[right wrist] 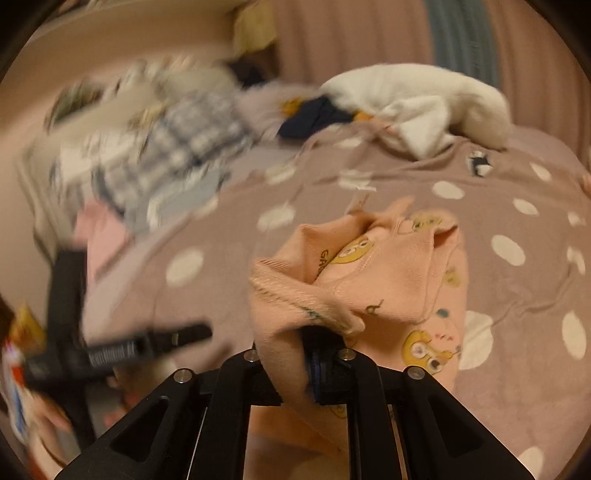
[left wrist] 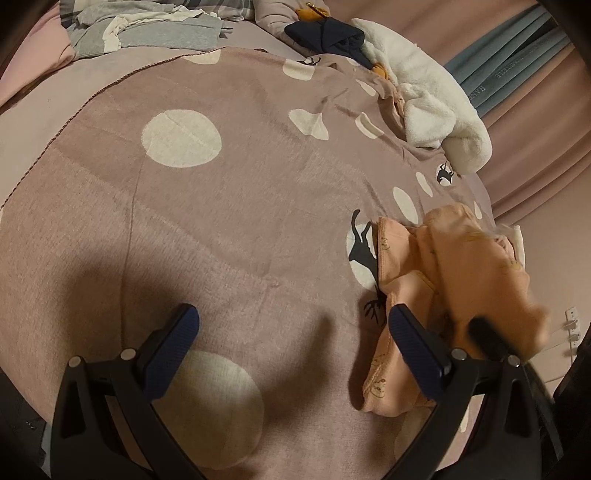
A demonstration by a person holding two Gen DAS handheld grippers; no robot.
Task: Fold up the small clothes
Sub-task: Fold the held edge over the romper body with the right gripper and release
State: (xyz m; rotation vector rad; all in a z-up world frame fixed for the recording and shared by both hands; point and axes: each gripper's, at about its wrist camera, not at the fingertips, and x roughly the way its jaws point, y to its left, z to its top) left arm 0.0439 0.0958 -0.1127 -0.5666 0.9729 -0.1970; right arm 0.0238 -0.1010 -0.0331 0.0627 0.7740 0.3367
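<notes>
A: While the right gripper (right wrist: 314, 354) pinches a bunched edge of the peach baby garment (right wrist: 388, 280) above the polka-dot blanket (right wrist: 517, 206), where's the left gripper (left wrist: 291, 332)?

B: Spread wide, empty, garment to its right; the pinched layers are hidden

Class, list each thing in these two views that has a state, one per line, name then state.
Left gripper: open, holding nothing, over the blanket.
Right gripper: shut on the peach garment.
Peach garment: bunched, partly lifted, not yet folded.
Blanket: spread fairly flat, creased at the far side.
White fleece: crumpled in a heap.
Navy garment: crumpled beside the fleece.
Grey clothes: piled loosely, unfolded.
</notes>
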